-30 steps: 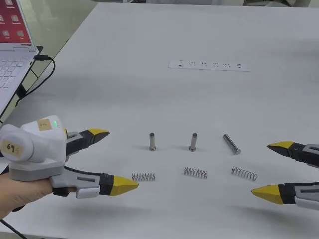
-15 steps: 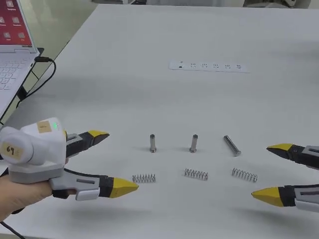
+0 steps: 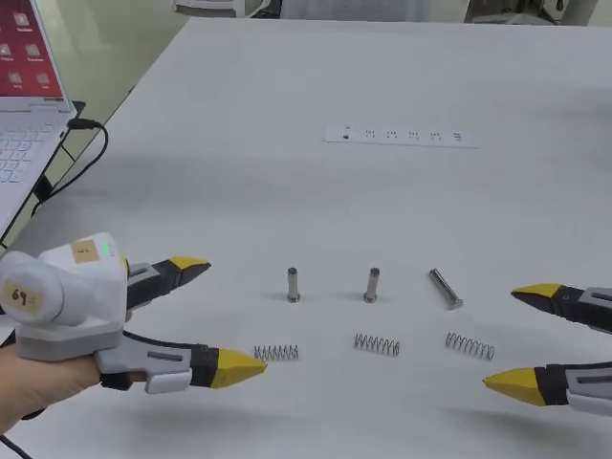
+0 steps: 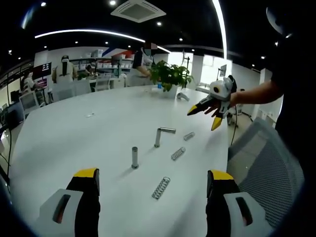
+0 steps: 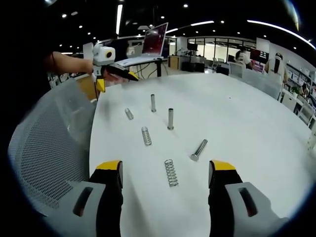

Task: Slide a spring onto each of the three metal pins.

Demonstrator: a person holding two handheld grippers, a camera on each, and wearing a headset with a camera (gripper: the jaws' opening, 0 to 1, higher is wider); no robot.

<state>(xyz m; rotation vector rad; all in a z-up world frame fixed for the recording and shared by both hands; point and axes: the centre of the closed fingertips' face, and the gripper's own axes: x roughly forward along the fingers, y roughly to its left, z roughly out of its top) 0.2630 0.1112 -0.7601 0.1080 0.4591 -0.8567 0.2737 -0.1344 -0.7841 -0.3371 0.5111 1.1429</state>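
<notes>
Three metal pins sit in a row on the white table: the left pin [image 3: 293, 284] and middle pin [image 3: 372, 284] stand upright, the right pin [image 3: 445, 288] lies on its side. A spring lies in front of each: left spring [image 3: 275, 353], middle spring [image 3: 376, 344], right spring [image 3: 469, 346]. My left gripper [image 3: 212, 316] is open, just left of the left spring, empty. My right gripper [image 3: 521, 338] is open to the right of the right spring, empty. In the left gripper view the nearest spring [image 4: 161, 187] lies ahead between the jaws. In the right gripper view a spring [image 5: 171, 172] lies ahead beside the fallen pin [image 5: 198, 149].
A white power strip [image 3: 400, 136] lies farther back on the table. A laptop [image 3: 27, 105] with a black cable [image 3: 72, 153] stands on a separate surface to the left. A mesh chair [image 5: 54, 143] stands at the table's near edge.
The head camera tilted, shifting the scene down slightly. Both grippers stay open in about the same places; pins and springs have not moved.
</notes>
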